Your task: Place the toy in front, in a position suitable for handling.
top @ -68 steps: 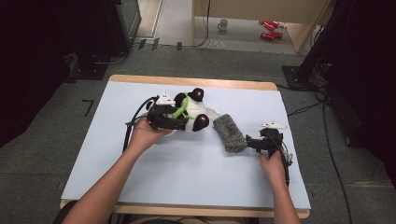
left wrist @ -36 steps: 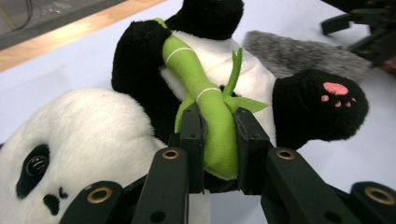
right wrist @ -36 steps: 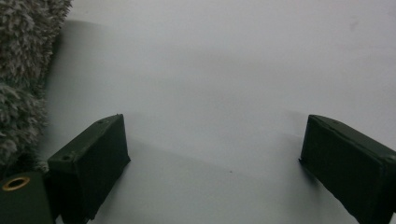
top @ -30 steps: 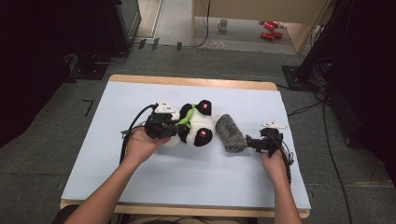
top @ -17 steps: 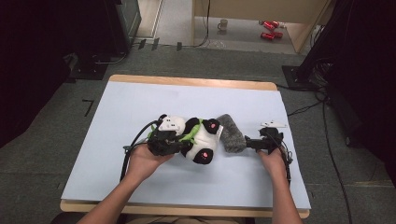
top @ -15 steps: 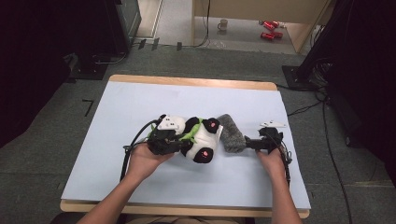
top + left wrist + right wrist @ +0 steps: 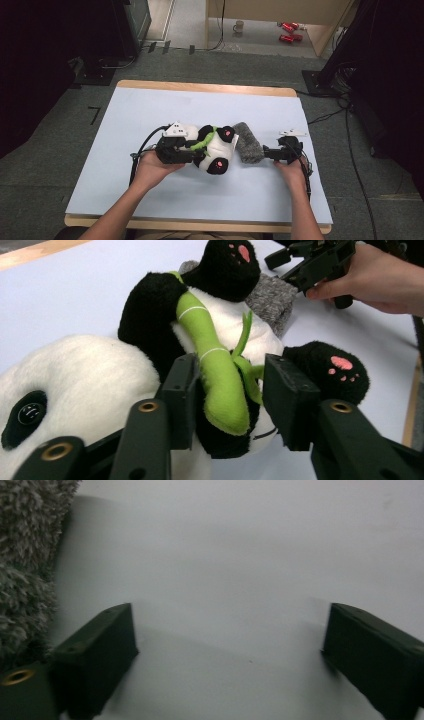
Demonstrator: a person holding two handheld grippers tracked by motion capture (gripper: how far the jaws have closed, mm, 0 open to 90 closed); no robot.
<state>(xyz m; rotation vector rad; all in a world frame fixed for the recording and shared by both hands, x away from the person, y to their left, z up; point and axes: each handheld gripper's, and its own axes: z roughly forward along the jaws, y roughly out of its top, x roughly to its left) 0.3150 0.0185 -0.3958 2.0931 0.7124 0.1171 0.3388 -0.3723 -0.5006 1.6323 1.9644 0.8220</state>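
My left claw (image 7: 227, 390) grips the panda (image 7: 212, 147); the grey sock (image 7: 247, 142) lies at nine o'clock of my wide right claw (image 7: 227, 645).

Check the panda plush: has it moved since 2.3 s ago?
Yes. In the high view the panda plush, held by the left claw, has come toward the table's near edge and a bit right, now against the grey fuzzy sock.

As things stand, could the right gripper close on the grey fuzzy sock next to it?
Probably yes. The right gripper stands open beside the grey sock, whose fuzz lies just outside one jaw in the right gripper view, with bare table mat between the jaws. A small sideways shift looks enough.
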